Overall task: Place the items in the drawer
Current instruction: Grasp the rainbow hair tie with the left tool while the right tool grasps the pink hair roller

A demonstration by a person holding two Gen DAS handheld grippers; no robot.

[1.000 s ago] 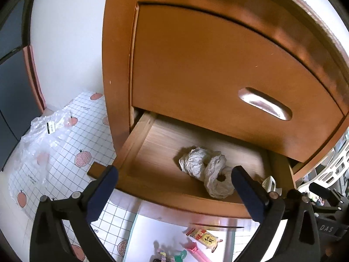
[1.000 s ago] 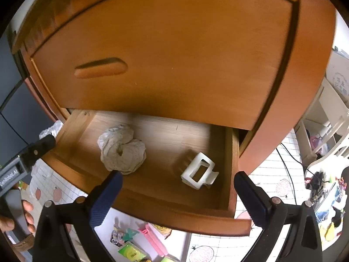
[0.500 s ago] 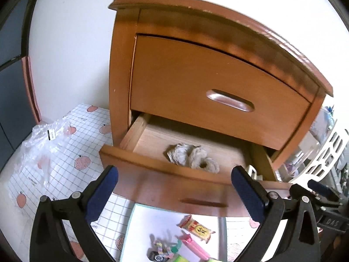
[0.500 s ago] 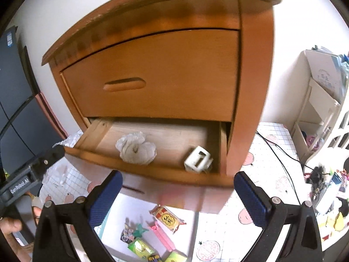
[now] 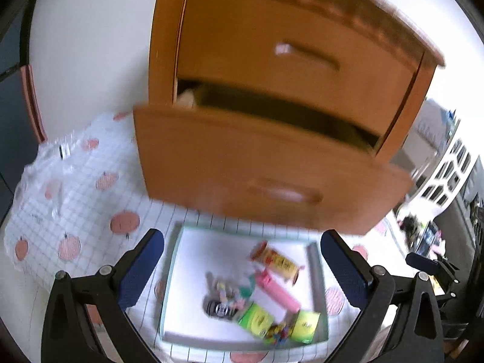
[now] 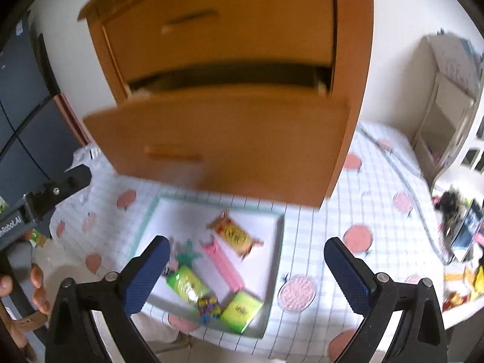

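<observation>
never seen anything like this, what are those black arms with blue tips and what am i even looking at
Each picture comes from a camera riding on a hand-held grasping tool, looking out along its two blue-padded fingers. One shows the left tool, the other the right tool. Both are open and hold nothing. Ahead stands a wooden cabinet with its lower drawer pulled out. Below, on a checked cloth, a tray holds small things: a pink clip, a yellow snack packet and green packets.
</observation>
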